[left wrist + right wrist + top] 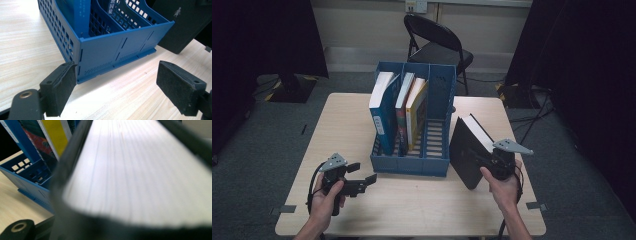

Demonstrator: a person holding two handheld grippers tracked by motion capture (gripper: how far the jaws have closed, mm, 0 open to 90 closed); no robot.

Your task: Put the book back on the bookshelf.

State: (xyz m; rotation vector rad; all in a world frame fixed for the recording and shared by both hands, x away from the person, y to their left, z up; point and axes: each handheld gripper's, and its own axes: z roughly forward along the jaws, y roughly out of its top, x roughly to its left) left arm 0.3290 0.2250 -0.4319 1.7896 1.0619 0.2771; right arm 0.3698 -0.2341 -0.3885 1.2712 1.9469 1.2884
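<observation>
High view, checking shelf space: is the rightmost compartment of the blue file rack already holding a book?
No, the rightmost compartment of the blue file rack stands empty; the black book is outside it in the right gripper.

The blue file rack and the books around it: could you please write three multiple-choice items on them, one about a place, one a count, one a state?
1. Where is the black book?
A. in the rack's rightmost slot
B. outside the blue file rack, at its right end
C. on the chair

2. How many books stand inside the rack?
A. one
B. three
C. five

3. How do the jaws of the left hand-held gripper stand?
A. open, with nothing between them
B. shut on the rack
C. shut on a book

Answers: 1 B, the high view shows it tilted on the table beside the rack, with the right hand-held gripper on it. 2 B, three stand in the rack. 3 A, the left gripper view shows bare table between the pads.
</observation>
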